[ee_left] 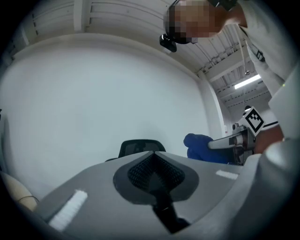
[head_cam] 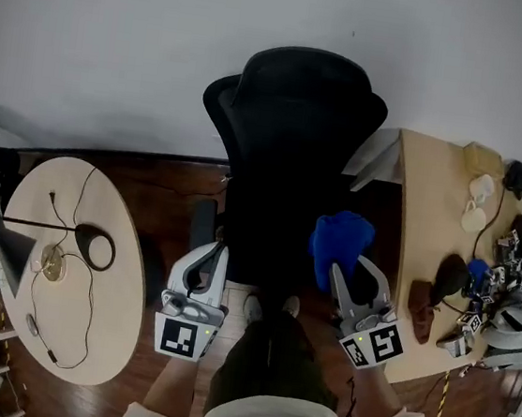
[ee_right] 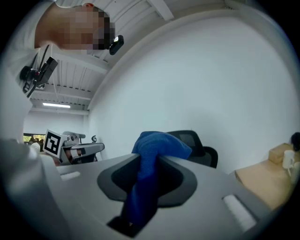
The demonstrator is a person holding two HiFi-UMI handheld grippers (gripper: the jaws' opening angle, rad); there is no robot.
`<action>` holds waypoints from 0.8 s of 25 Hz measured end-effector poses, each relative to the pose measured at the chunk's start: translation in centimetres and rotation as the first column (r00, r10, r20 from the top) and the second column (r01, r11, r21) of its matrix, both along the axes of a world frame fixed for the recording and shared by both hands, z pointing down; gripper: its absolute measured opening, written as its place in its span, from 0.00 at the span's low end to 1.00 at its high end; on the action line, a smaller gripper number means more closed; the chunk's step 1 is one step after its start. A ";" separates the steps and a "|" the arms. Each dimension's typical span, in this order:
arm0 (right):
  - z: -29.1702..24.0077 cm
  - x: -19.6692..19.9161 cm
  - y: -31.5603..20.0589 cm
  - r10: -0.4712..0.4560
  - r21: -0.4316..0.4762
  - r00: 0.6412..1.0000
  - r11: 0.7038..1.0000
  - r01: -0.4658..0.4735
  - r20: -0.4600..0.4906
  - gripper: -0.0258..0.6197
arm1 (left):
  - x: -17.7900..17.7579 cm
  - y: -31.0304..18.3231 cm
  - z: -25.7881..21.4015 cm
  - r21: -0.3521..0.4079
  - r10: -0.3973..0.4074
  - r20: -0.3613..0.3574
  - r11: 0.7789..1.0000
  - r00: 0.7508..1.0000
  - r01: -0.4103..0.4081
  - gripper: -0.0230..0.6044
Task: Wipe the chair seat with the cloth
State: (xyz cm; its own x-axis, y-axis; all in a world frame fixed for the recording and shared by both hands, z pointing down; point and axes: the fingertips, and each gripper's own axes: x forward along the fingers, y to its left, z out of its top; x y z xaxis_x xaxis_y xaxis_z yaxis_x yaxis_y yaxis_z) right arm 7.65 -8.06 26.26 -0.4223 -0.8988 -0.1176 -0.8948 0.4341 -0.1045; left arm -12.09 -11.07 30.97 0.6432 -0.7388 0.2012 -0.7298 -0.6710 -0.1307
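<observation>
From above, the black high-backed office chair [head_cam: 295, 122] stands with its back to the white wall, and its dark padded seat [head_cam: 259, 236] runs toward the person, between the two tools. The right gripper [head_cam: 354, 282] hangs at the seat's right edge with a bunched bright blue cloth [head_cam: 340, 241] standing up from its tips. The seat therefore lies to the left of the cloth and, I judge, below it. The left gripper [head_cam: 207, 267] is at the opposite edge, so the right hand is the one to carry the wipe inward. A round pale wooden table [head_cam: 124, 328] sits off to the left and a long pale wooden desk [head_cam: 424, 223] to the right. In the left gripper view, the left gripper [ee_left: 154, 161] has its ribbed pads pressed together with nothing between them. Beyond it show the chair's back and the cloth [ee_left: 200, 146]. In the right gripper view, the right gripper [ee_right: 149, 164] is clamped on the cloth [ee_right: 159, 144], which spills out over the tips. Only the chair's back [ee_right: 199, 140] shows here, ahead and a little right; the seat is out of view.
</observation>
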 end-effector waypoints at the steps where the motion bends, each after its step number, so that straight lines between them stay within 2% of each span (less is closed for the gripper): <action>1: 5.5 -0.1 -2.2 -0.019 -0.037 1.000 0.999 0.019 -0.014 0.19 | -0.3 -1.3 5.3 -0.008 -0.006 -0.013 1.000 1.000 0.006 0.08; 3: 14.9 0.9 -7.2 -0.036 -0.106 0.999 0.994 0.035 -0.011 0.19 | 0.1 -4.0 11.5 0.062 -0.007 -0.073 0.998 0.997 0.011 0.08; 5: 23.4 1.8 -12.3 -0.030 -0.159 1.000 0.987 0.029 -0.005 0.19 | 1.0 -6.7 14.1 0.187 0.007 -0.152 0.982 0.988 0.022 0.08; 7: 32.1 0.6 -16.4 -0.041 -0.223 0.999 0.974 0.039 -0.004 0.19 | 1.7 -8.5 15.8 0.277 0.011 -0.208 0.960 0.978 0.048 0.08; 9: 40.9 -1.5 -19.5 -0.077 -0.299 0.997 0.952 0.071 -0.007 0.19 | 1.8 -9.2 18.3 0.289 -0.012 -0.220 0.954 0.975 0.077 0.08; 12: 53.6 -4.9 -24.8 -0.118 -0.419 0.993 0.903 0.100 -0.017 0.19 | 1.6 -9.6 22.2 0.260 -0.047 -0.215 0.960 0.976 0.103 0.08; 14: 61.7 -7.4 -28.3 -0.087 -0.513 0.996 0.855 0.072 -0.006 0.19 | 0.7 -9.3 24.3 0.236 -0.066 -0.226 0.964 0.972 0.120 0.08; 16: 68.9 -10.2 -31.1 -0.074 -0.624 0.997 0.779 0.051 -0.011 0.19 | -0.1 -8.9 25.6 0.218 -0.083 -0.233 0.967 0.969 0.135 0.08; 18: 73.9 -12.7 -33.1 -0.095 -0.705 0.995 0.708 0.042 -0.037 0.19 | -0.9 -8.7 26.2 0.214 -0.096 -0.235 0.966 0.967 0.148 0.08; 20: 76.6 -14.4 -34.1 -0.116 -0.753 0.992 0.657 0.044 -0.043 0.19 | -1.7 -8.4 26.5 0.217 -0.107 -0.234 0.963 0.966 0.159 0.08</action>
State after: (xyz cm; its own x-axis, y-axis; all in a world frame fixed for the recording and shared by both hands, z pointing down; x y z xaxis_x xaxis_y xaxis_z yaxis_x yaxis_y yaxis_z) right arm -6.77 -42.19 102.88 -0.4723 -0.6292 0.6173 -0.8808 0.3109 -0.3570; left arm -13.83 -19.45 57.45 0.5444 -0.8302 -0.1200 -0.8386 -0.5356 -0.0992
